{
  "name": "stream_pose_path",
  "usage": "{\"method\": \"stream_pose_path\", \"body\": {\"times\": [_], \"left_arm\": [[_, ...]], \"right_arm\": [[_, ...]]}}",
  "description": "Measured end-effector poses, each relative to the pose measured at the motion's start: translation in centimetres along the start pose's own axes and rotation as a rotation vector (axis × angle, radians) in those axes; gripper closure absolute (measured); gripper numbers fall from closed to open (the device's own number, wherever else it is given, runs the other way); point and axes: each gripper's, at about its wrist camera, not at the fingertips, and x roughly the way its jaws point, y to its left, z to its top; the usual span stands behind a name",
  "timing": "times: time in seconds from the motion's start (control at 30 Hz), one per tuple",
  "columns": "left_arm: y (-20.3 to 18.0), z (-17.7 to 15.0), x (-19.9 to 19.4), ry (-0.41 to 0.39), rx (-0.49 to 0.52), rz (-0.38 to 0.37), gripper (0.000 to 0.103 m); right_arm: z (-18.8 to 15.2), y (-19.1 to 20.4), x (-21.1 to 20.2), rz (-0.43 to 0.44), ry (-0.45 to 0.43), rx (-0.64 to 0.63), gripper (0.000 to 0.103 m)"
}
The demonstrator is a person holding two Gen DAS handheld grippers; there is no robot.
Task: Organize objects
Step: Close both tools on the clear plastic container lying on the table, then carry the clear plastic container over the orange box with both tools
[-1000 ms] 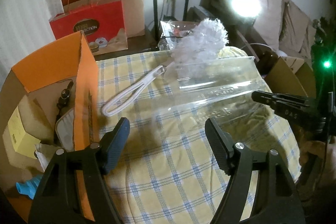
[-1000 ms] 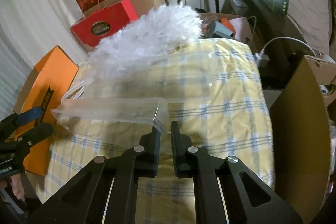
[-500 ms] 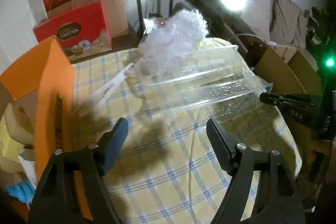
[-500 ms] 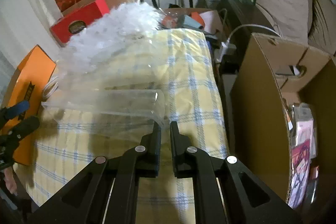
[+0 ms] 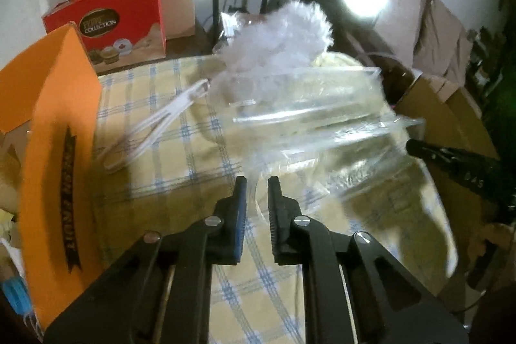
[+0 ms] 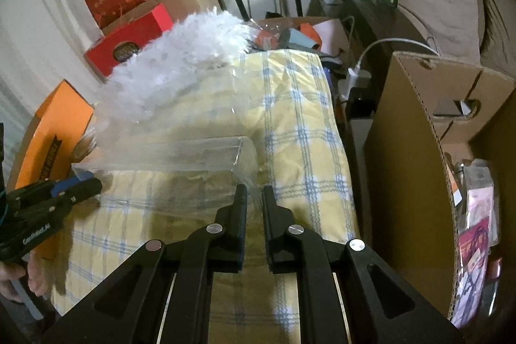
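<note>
A white fluffy duster (image 5: 277, 34) with a white loop handle (image 5: 154, 128) lies on a yellow checked cloth (image 5: 180, 170), partly inside a clear plastic sleeve (image 5: 322, 124). My left gripper (image 5: 257, 182) is shut on the near edge of the sleeve. My right gripper (image 6: 254, 191) is shut on the sleeve's other end (image 6: 193, 150) and shows at the right of the left wrist view (image 5: 451, 160). The duster head (image 6: 180, 66) sits at the sleeve's far side. The left gripper (image 6: 80, 186) also shows at the left of the right wrist view.
An open orange box (image 5: 61, 150) stands at the cloth's left edge. Red gift boxes (image 5: 119, 21) and cartons stand behind. A large open cardboard box (image 6: 429, 150) with packets stands to the right of the cloth. Cluttered items (image 6: 290, 34) lie beyond the far edge.
My left gripper has closed from wide open onto the sleeve's near edge. The sleeve and duster have lifted and shifted. The right gripper stays shut on the sleeve.
</note>
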Motion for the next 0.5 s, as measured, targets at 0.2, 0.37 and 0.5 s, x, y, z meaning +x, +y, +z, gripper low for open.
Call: {"method": "stream_pose_path", "body": {"times": [0.2, 0.37, 0.5], "left_arm": [[-0.3, 0.2, -4.6, -0.095, 0.006, -0.004, 0.091], [0.2, 0.5, -7.6, -0.142, -0.001, 0.008, 0.091], [1.9, 0.4, -10.3, -0.174, -0.028, 0.022, 0.091]], "right_arm": [[0.6, 1.6, -2.8, 0.010, -0.050, -0.031, 0.094], [1.4, 3.2, -4.9, 0.022, -0.091, -0.045, 0.094], [2.3, 5.2, -6.4, 0.052, -0.120, -0.072, 0.094]]}}
